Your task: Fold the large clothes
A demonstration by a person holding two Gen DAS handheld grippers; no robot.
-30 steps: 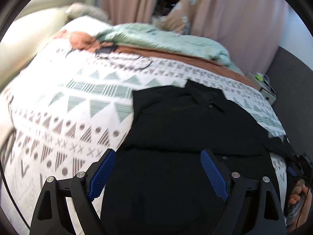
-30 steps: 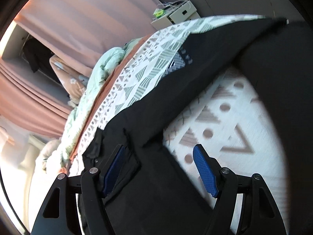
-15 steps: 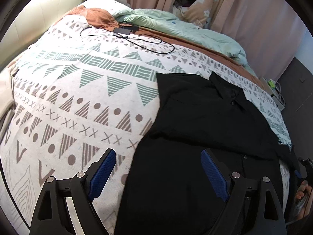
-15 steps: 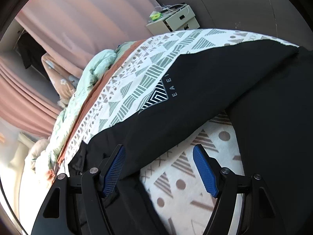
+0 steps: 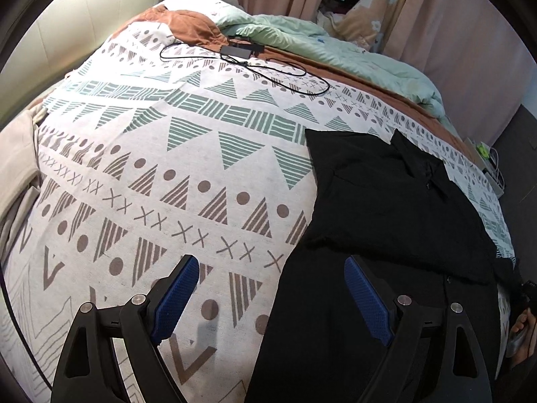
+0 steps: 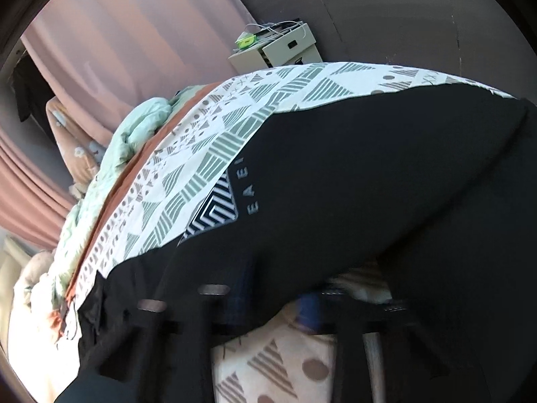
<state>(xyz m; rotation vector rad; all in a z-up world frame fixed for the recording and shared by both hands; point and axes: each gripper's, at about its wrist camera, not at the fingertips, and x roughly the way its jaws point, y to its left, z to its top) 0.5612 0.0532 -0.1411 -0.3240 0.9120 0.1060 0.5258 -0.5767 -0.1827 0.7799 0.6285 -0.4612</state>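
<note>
While R gripper, jaws just closing, pinches shirt sleeve, L gripper wide, empty; shirt edge at 2 o'clock, nearer L.

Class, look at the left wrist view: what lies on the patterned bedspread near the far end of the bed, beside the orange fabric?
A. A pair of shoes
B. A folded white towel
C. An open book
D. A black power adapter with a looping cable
D: a black power adapter with its thin cable looping across the patterned bedspread lies next to the orange fabric.
</note>
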